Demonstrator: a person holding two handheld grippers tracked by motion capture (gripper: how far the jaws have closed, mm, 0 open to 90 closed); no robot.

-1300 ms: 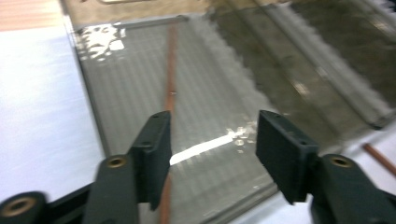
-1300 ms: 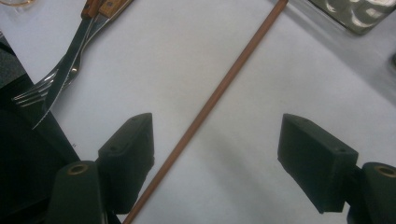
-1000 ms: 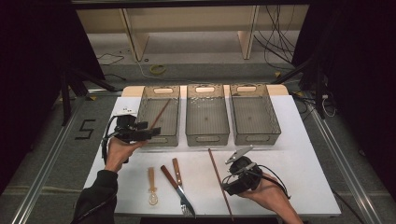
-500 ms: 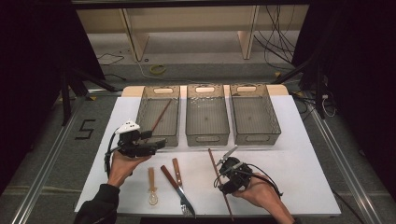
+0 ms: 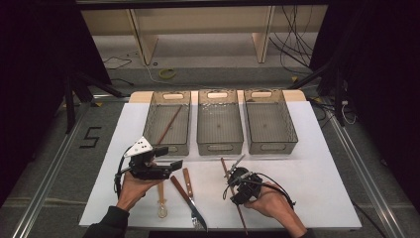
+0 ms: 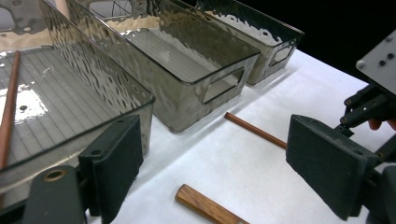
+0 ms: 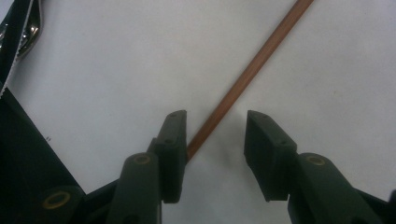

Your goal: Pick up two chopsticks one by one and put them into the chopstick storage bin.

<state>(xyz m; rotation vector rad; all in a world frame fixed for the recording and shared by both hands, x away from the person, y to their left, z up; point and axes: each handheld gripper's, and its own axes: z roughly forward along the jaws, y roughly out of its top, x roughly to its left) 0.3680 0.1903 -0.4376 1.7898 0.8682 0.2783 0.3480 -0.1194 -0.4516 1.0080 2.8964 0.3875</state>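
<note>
The right tongs (image 7: 212, 140), spread apart, straddle a brown chopstick (image 7: 252, 70) lying on the white tabletop (image 5: 322, 168); the left tongs (image 6: 210, 172), also spread and empty, hover near the left bin (image 5: 153, 144) (which already holds another stick (image 5: 168, 124)). The stick sits off-centre, against one jaw; closing now could probably roll or flick it away instead of gripping it.

- Three clear bins (image 5: 220, 130)
- Two brown sticks: one in the left bin (image 5: 168, 124), one on the table (image 5: 224, 166)
- Three wooden-handled utensils (image 5: 188, 183)
- Two grippers (image 5: 174, 165)
</note>
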